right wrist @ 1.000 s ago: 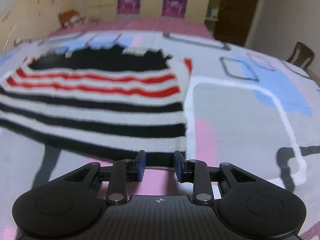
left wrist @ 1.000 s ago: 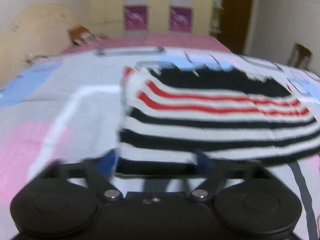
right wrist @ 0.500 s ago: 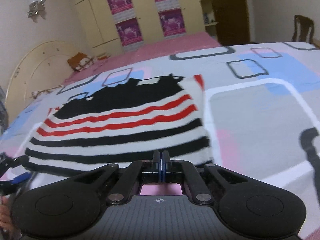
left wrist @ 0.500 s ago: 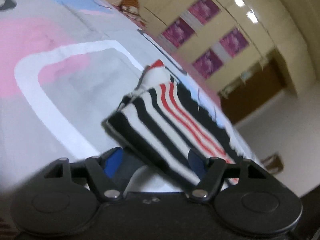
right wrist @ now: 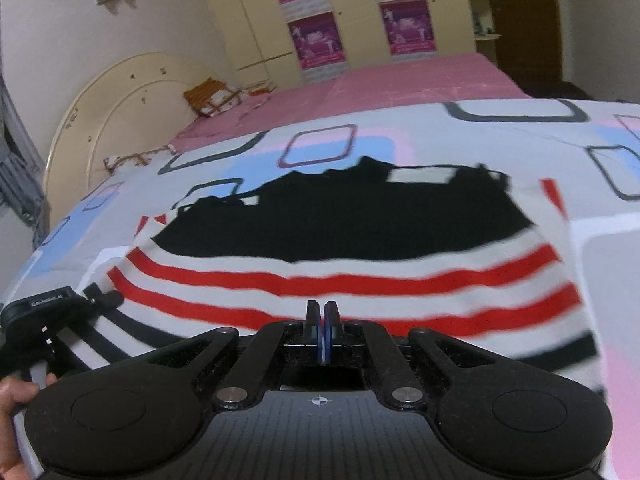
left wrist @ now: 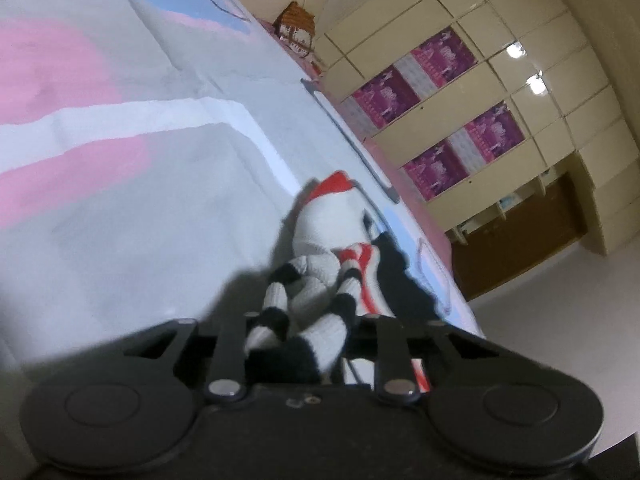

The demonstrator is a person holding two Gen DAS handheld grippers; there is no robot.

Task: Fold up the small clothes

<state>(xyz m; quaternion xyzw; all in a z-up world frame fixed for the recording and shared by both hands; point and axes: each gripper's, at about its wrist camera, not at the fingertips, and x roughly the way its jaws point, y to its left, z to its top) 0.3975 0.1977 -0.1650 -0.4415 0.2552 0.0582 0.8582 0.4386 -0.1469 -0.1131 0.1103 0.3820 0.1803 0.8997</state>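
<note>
Nearest the lens in the left wrist view, the left hand-held gripper [left wrist: 300, 332] is clamping a bunched fold of the striped garment [left wrist: 320, 280]; its jaws have just been closing, and the knit is wadded between them, black and white bands crumpled together. In the right wrist view, the right hand-held gripper [right wrist: 322, 332] is showing its blue pads pressed together at the garment's near hem; the cloth seems to be pinched between them, though the blurred hem is making that hard to confirm. The same view is catching the left hand-held gripper [right wrist: 60, 320] at the garment's left near corner, with the person's hand [right wrist: 16, 396] on it.

The striped garment [right wrist: 352, 264] is lying spread on the bed's patterned bedspread [right wrist: 520, 120], its black top part towards the far edge, red stripes in the middle.

The step in hand looks like taking hold of the near hem for the first fold. The next move is calling for both grips to rise together and carry the hem towards the far black edge, keeping it level so the layers are meeting squarely.

Farther off, a wardrobe [right wrist: 360, 12] is standing against the wall.
</note>
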